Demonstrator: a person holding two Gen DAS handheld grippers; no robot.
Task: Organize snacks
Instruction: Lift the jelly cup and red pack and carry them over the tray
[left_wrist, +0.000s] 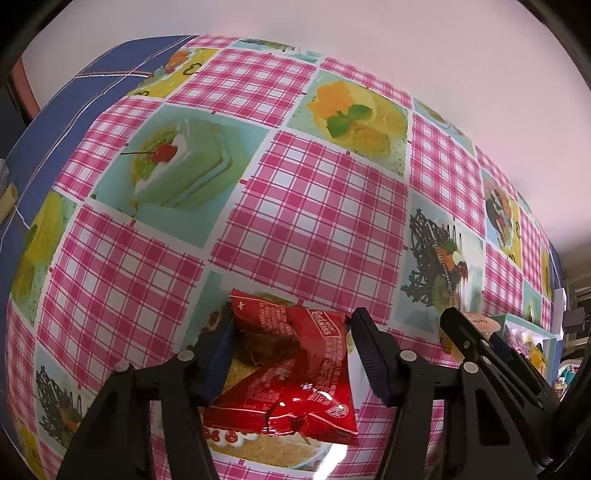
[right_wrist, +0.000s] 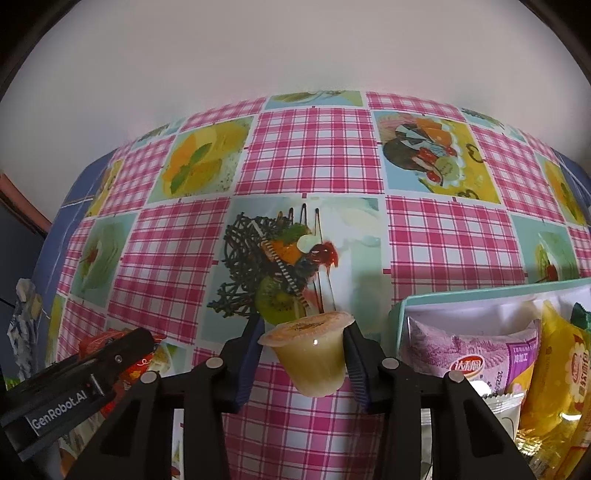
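Observation:
A crumpled red snack packet (left_wrist: 295, 369) lies on the pink checked tablecloth (left_wrist: 314, 206). My left gripper (left_wrist: 291, 319) points down over it, and both fingers press against the packet's sides. In the right wrist view a pale jelly cup (right_wrist: 310, 358) with an orange-brown lid sits between the pads of my right gripper (right_wrist: 304, 326), which is shut on its sides. The cup is tilted, lid facing away. From the left wrist view, the right gripper's fingers (left_wrist: 463, 334) show at the right with the cup's lid (left_wrist: 482, 322) behind them.
A teal-rimmed box (right_wrist: 461, 295) stands just right of the cup, with a purple packet (right_wrist: 476, 350), a yellow packet (right_wrist: 550, 373) and other snacks in it. One left gripper finger (right_wrist: 118, 350) is close on the cup's left. A white wall borders the table's far edge.

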